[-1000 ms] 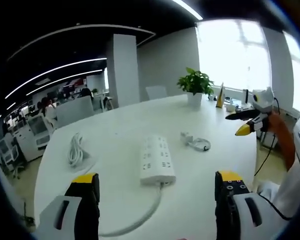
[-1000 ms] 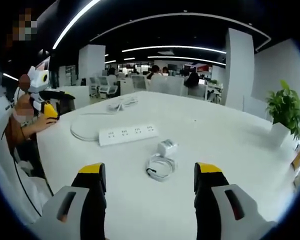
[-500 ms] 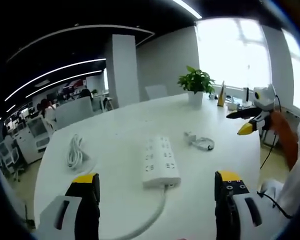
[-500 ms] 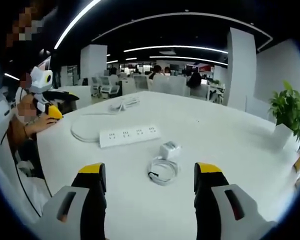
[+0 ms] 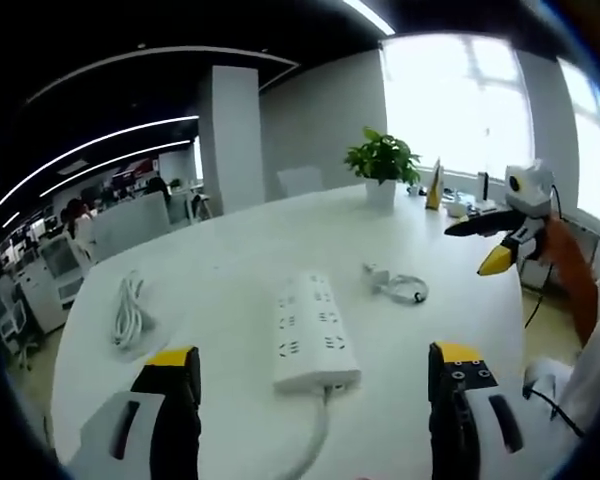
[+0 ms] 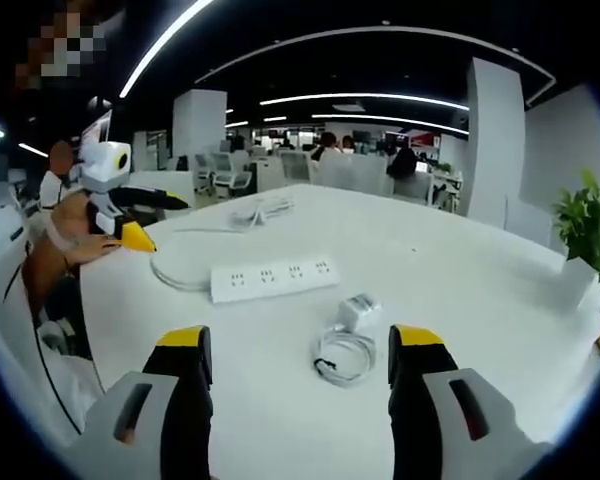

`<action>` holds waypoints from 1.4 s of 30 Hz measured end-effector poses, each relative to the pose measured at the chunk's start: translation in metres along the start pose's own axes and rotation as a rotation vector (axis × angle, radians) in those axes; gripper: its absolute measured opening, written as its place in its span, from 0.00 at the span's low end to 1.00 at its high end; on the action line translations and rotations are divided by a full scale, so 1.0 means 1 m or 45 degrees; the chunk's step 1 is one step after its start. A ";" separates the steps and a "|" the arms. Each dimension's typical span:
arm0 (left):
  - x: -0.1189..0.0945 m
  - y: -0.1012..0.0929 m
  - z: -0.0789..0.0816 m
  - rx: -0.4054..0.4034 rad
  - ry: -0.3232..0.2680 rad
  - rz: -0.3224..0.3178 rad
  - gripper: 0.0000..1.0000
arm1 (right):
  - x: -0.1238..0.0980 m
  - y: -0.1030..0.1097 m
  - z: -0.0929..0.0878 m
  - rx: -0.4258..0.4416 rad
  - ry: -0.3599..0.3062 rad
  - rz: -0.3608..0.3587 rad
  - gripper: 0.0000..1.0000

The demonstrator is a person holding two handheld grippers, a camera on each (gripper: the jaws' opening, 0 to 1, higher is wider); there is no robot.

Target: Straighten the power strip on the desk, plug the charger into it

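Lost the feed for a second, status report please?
Both tools open, holding nothing. Power strip flat on the desk, untouched. Charger with coiled cable beside it, unplugged. Nothing blocking.

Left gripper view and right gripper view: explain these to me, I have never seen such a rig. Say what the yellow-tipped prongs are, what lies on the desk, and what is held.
A person holds a two-jaw hand tool in each hand; a fisheye camera rides on each and looks out along its jaws. The yellow-tipped prongs at the bottom are those jaws: the left gripper and the right gripper, both open and holding nothing. On the white desk lie a white power strip with its cord, a white charger beside its coiled cable, and a separate bundled white cable. A potted plant stands at the far edge.
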State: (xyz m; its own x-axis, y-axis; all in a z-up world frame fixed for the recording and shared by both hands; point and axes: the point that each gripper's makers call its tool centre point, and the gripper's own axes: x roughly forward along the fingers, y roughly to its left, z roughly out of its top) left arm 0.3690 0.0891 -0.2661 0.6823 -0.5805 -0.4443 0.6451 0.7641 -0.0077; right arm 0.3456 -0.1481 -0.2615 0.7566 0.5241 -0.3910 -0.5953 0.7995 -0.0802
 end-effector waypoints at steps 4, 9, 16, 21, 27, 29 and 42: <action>0.011 -0.003 0.001 -0.024 0.012 -0.026 0.95 | 0.002 0.002 0.000 -0.001 0.000 0.013 0.71; 0.029 -0.005 0.003 -0.024 0.027 -0.049 0.94 | 0.004 0.003 0.002 0.003 -0.006 0.020 0.71; 0.056 -0.004 -0.001 -0.034 0.064 -0.080 0.94 | 0.006 0.004 0.001 0.003 -0.004 0.021 0.70; 0.074 -0.002 -0.006 -0.051 0.098 -0.092 0.93 | 0.008 0.004 -0.002 0.007 0.006 0.026 0.70; 0.093 -0.002 -0.017 -0.091 0.143 -0.126 0.94 | 0.009 0.004 -0.003 0.018 0.000 0.031 0.70; 0.098 0.001 -0.023 -0.082 0.176 -0.116 0.94 | 0.009 0.004 -0.005 0.021 0.004 0.034 0.70; 0.116 0.004 -0.037 -0.061 0.325 -0.147 0.90 | 0.009 0.006 -0.006 0.026 0.006 0.046 0.70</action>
State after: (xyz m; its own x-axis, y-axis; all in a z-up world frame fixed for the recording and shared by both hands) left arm 0.4385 0.0355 -0.3505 0.4928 -0.5791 -0.6495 0.6922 0.7131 -0.1106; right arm 0.3471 -0.1406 -0.2714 0.7335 0.5511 -0.3979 -0.6163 0.7861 -0.0474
